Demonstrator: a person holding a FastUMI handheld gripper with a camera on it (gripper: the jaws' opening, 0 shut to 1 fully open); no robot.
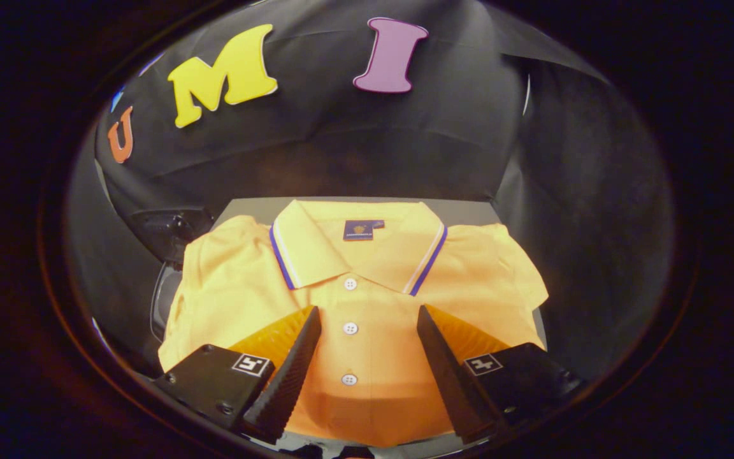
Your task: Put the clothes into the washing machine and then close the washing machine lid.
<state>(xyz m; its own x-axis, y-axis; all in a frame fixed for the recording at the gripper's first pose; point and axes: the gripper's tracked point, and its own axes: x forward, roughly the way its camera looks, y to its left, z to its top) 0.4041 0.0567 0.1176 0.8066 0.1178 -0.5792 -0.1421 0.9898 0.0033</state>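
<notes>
A folded yellow polo shirt (360, 306) with a blue-and-white striped collar and a button placket lies flat on a grey surface (259, 207). My gripper (367, 315) hovers over the shirt's lower front, open, with the placket and its buttons showing in the gap between the two fingers. Neither finger presses on the cloth that I can see. A dark rounded machine part (172, 233) with a glassy rim shows just past the shirt's left sleeve.
Black cloth walls close in behind the grey surface and on both sides. The dark machine part beside the left sleeve stands close to the shirt's edge.
</notes>
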